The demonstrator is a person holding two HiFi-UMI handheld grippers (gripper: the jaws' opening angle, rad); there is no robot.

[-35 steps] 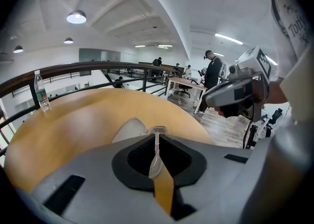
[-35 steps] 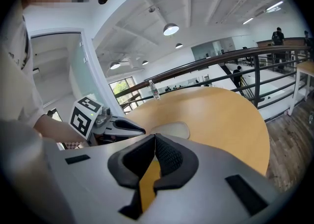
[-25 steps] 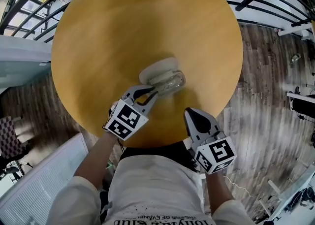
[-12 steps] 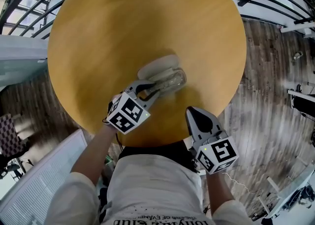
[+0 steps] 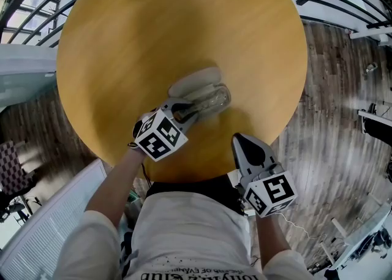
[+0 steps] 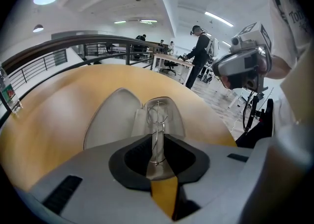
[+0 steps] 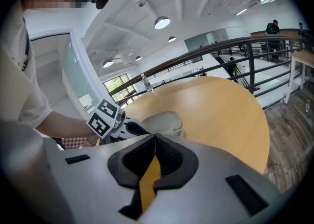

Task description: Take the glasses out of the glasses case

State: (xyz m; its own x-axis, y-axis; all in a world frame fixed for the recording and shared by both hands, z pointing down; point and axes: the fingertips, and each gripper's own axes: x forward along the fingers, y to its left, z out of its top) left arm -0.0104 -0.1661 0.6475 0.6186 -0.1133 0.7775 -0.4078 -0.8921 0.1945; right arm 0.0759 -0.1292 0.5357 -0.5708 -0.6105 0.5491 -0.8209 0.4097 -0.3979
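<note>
We see the left tongs (image 5: 191, 109) pinched on the glasses (image 6: 157, 120) lying in the open case (image 5: 197, 81) on the surface (image 5: 184, 21), with the right tongs (image 5: 240, 142) closed, empty, well apart.

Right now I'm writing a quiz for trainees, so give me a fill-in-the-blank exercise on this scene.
1. The left hand-held gripper is shut on the ____.
2. The glasses case lies ____ on the table.
3. The right hand-held gripper, jaws together, holds ____.
Missing words: glasses; open; nothing.
</note>
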